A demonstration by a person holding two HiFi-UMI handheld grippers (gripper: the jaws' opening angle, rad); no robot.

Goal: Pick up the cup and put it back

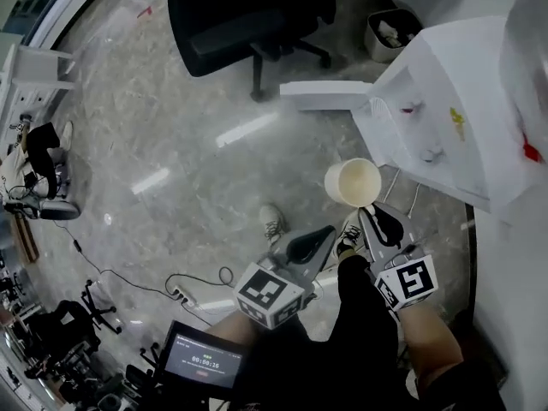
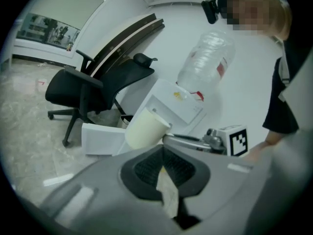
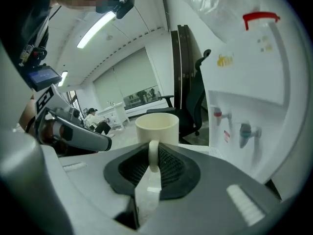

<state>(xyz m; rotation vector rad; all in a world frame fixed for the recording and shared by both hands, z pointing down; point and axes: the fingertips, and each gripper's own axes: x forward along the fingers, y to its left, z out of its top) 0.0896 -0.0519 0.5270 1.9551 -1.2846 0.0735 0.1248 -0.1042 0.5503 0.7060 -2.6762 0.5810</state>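
Before the water dispenser point(image 1: 454, 92), the cup point(image 3: 156, 126) is held in the air by its handle, clamped in the jaws of the right gripper point(image 3: 152, 156). It is judged stiff, brittle and moderately heavy, and liable to swivel. The jaws of the left gripper point(image 2: 166, 175) are pressed together, empty.

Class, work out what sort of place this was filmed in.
Most likely an office: a black swivel chair, a white water dispenser with a bottle on top, and a waste bin stand on a polished stone floor.
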